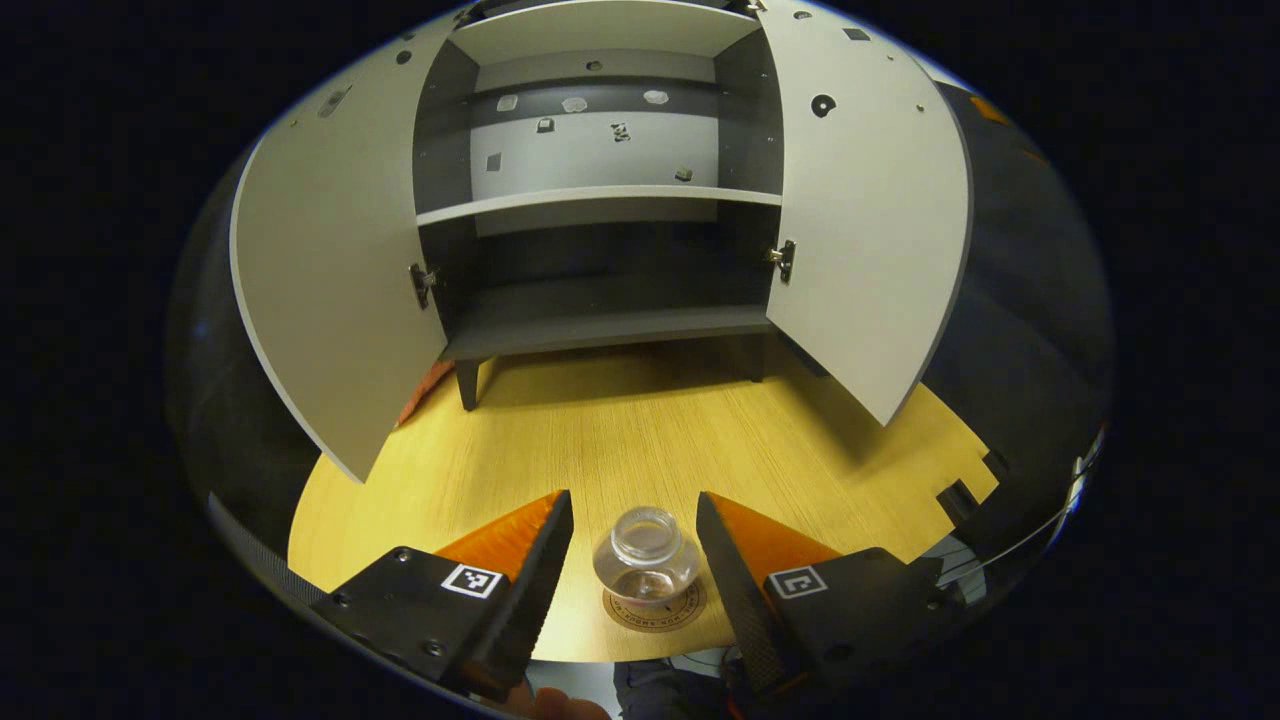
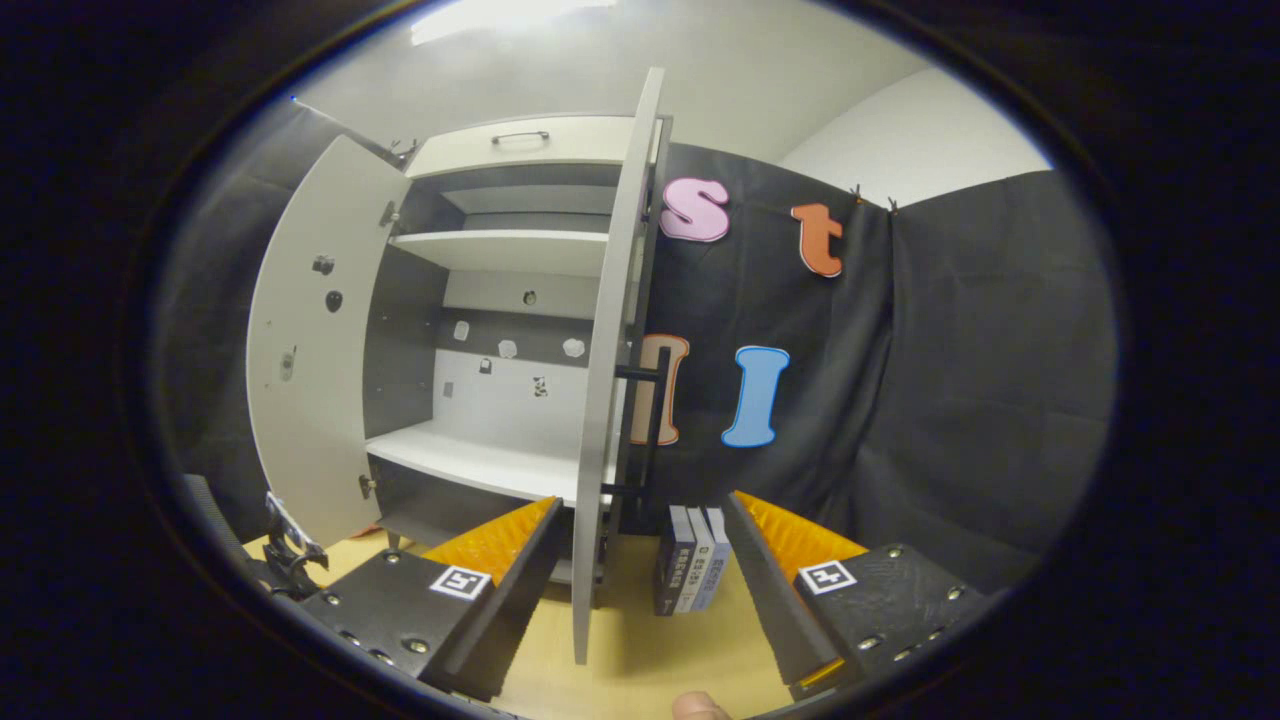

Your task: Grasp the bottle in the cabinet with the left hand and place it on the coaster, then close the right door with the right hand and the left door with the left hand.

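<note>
1. In the left gripper view, the left gripper (image 1: pixel 633 575) is spread wide, its two fingers standing either side of the bottle (image 1: pixel 646 557) without touching it.
2. The bottle (clear glass, mouth open, upright) sits on the round coaster (image 1: pixel 657 607), which lies near the front edge of the desk (image 1: pixel 600 440).
3. Beyond it, bare wood runs back to the cabinet (image 1: pixel 600 200), which stands on short legs at the desk's far edge.
4. Both doors hang open: the left door (image 1: pixel 330 270) swung out to one side, the right door (image 1: pixel 870 220) to the other; the lower compartment is dark, and a pale shelf (image 1: pixel 600 197) crosses above it.
5. In the right gripper view, the right gripper (image 2: pixel 650 590) is also spread apart, holding nothing.
6. The right door (image 2: pixel 610 380) stands edge-on between its fingers, just ahead of them, not touched.
7. A few books (image 2: pixel 692 560) stand upright on the desk just beside that door, against the black cloth wall (image 2: pixel 950 400).
</note>
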The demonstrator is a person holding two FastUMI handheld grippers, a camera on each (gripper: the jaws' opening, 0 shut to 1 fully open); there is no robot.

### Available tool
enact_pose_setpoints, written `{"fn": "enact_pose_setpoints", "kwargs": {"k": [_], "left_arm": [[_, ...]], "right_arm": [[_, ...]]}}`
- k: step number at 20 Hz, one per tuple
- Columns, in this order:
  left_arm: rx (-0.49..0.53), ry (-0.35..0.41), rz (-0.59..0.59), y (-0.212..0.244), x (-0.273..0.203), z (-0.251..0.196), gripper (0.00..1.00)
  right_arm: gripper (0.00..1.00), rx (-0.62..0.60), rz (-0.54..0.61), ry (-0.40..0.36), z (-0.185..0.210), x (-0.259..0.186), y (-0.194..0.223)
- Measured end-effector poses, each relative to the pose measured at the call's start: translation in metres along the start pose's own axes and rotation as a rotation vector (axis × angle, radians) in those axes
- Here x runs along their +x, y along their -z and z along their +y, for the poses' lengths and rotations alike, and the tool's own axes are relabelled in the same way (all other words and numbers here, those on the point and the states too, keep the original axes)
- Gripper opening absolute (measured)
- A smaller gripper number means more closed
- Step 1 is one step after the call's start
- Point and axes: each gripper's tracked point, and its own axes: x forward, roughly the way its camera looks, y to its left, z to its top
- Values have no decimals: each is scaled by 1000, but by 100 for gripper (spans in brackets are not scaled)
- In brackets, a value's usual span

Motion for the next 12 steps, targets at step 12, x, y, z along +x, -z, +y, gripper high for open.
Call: {"fn": "enact_pose_setpoints", "kwargs": {"k": [12], "left_arm": [[-13, -16, -315, -157, -45, 5, 80]], "right_arm": [[96, 5, 8, 97, -26, 16, 1]]}}
